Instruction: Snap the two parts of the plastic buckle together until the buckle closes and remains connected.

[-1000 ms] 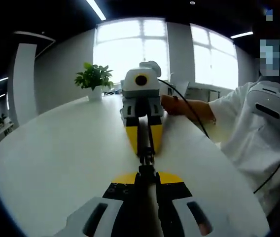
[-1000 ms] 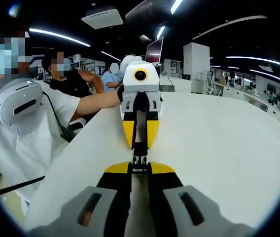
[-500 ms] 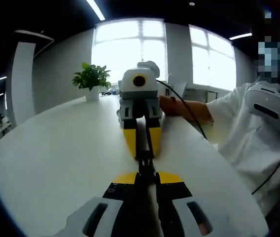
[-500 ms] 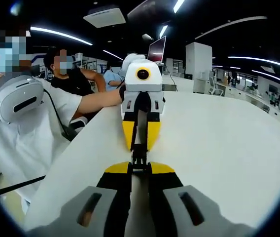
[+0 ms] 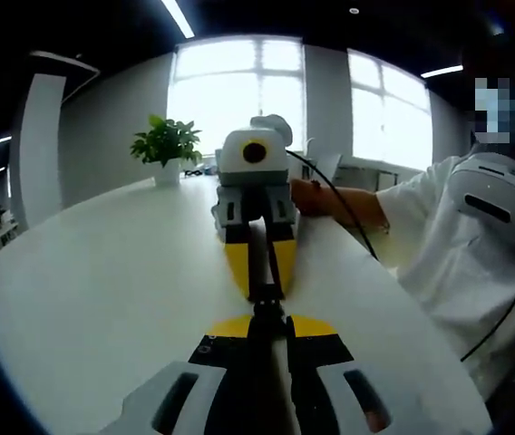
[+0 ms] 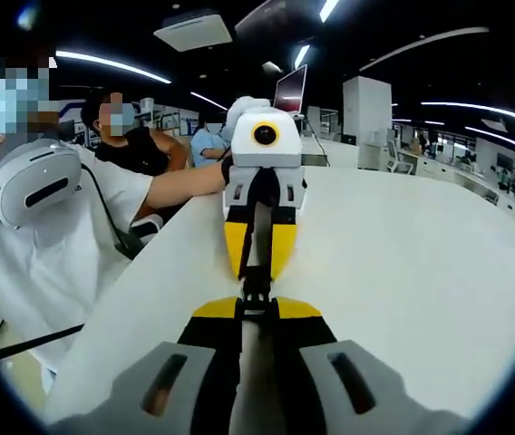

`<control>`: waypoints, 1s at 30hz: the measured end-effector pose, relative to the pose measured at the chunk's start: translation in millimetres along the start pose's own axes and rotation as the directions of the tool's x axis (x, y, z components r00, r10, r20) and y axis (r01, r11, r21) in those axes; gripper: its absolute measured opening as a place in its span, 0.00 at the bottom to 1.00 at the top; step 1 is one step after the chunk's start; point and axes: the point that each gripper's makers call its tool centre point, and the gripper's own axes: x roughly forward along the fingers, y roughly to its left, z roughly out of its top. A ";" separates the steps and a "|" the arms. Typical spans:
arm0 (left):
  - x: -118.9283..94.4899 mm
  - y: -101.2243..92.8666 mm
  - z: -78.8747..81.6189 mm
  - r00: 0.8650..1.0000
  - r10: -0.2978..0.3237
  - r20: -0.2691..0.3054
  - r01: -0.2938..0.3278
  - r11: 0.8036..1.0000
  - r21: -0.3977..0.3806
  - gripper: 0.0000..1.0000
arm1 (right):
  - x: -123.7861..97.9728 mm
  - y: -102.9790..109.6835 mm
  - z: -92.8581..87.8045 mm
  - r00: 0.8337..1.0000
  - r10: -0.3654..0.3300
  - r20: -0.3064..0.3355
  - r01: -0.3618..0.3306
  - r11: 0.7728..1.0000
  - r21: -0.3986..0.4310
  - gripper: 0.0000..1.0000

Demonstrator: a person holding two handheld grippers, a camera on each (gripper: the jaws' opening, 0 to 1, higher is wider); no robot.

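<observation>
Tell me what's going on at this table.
A person holds a two-jaw gripper in each hand, pointed tip to tip above a white table. The left gripper and right gripper are each shut on a part of a small black plastic buckle, and the parts meet between the tips. Whether the buckle has fully latched is too small to tell. A potted plant stands at the far edge.

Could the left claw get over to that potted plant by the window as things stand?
Probably not right now. The left claw is shut on its buckle half, nose to nose with the right claw. The potted plant stands across the table, nothing between.
</observation>
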 end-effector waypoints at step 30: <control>0.1 4.0 0.4 1.000 0.015 0.008 -0.015 1.000 0.019 0.15 | 0.2 -3.9 0.1 1.000 -0.002 0.004 0.002 1.000 -0.017 0.11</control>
